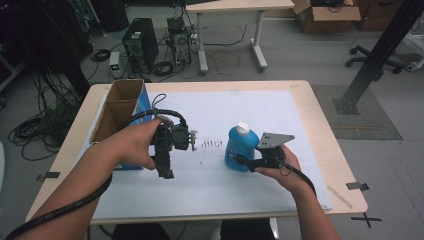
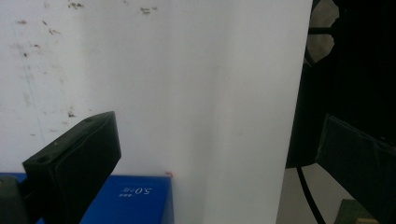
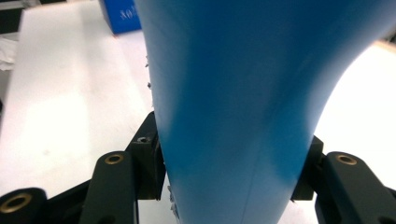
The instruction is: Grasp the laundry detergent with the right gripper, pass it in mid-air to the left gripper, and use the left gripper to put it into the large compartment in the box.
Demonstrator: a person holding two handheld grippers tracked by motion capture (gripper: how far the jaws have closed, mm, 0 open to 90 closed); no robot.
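So the blue bottle [image 1: 241, 149] with the white cap [image 1: 243, 128] is standing upright on the white mat [image 1: 210, 185], a bit right of the middle of the table [image 1: 320, 125], and the right gripper [image 1: 248, 162] has got it: in the right gripper view both black jaws are pressed flat against the bottle's sides [image 3: 233, 107], low on the body, so I'd call the grab done. It looks like the base is on the mat and nothing has been lifted yet, though I can't really see the underside. From the bottle, the cardboard box [image 1: 120, 107] with the blue side sits way over at about 9 to 10 o'clock, open end up, at the left edge of the mat, and my guess is that's where the bottle is headed, but that's just me reading the layout. The left gripper [image 1: 165, 170] hovers between the two, roughly 9 o'clock from the bottle and just beside the box, pointing down at the mat. In the left gripper view its jaws stand wide apart with nothing between them, just white mat and a corner of the blue box [image 2: 135, 198] at the bottom. There's a patch of little dark marks [image 1: 211, 143] on the mat just left of the bottle. So: grip made, lift and carry and drop-off all to go, I'd say.
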